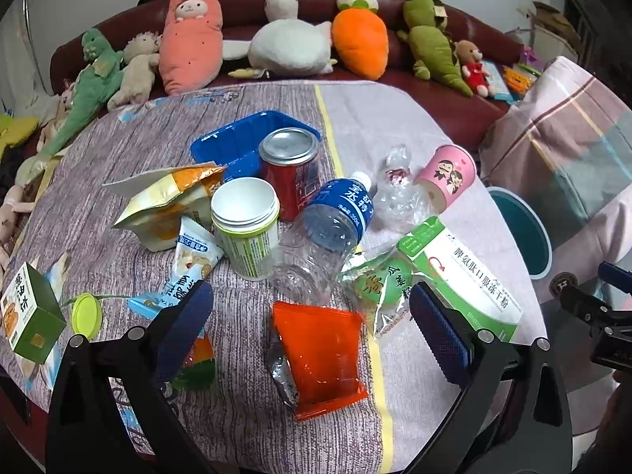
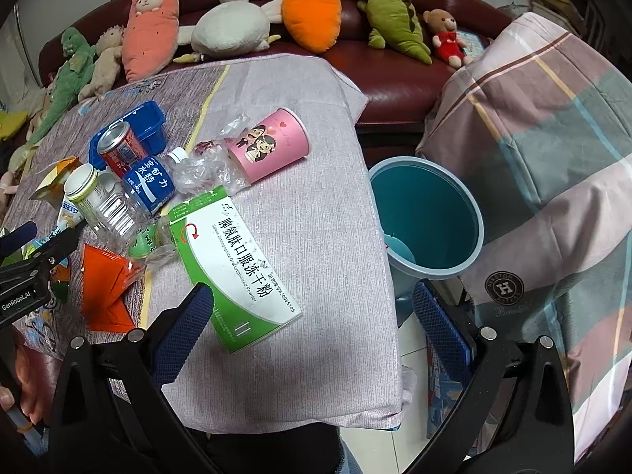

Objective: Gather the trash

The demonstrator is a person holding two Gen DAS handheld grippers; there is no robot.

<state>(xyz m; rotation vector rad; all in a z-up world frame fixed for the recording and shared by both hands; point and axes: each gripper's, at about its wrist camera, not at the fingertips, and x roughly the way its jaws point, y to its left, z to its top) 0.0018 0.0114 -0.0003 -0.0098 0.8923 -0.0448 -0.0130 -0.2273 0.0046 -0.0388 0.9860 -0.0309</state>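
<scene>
Both tongs (image 1: 312,320) (image 2: 314,316) spread wide, orange packet (image 1: 322,351) below left pair, teal bin (image 2: 428,217)

A dark red leather sofa (image 1: 434,94) lined with plush toys (image 1: 292,35); pale tiled floor (image 2: 410,355).

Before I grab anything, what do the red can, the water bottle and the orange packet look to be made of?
Red can: likely metal; shiny silvery rim and top, printed red wall.
Water bottle: thin clear plastic; see-through, ribbed body, glossy blue label.
Orange packet: plastic film, glossy and creased; silvery foil-like lining shows at its torn end.
</scene>
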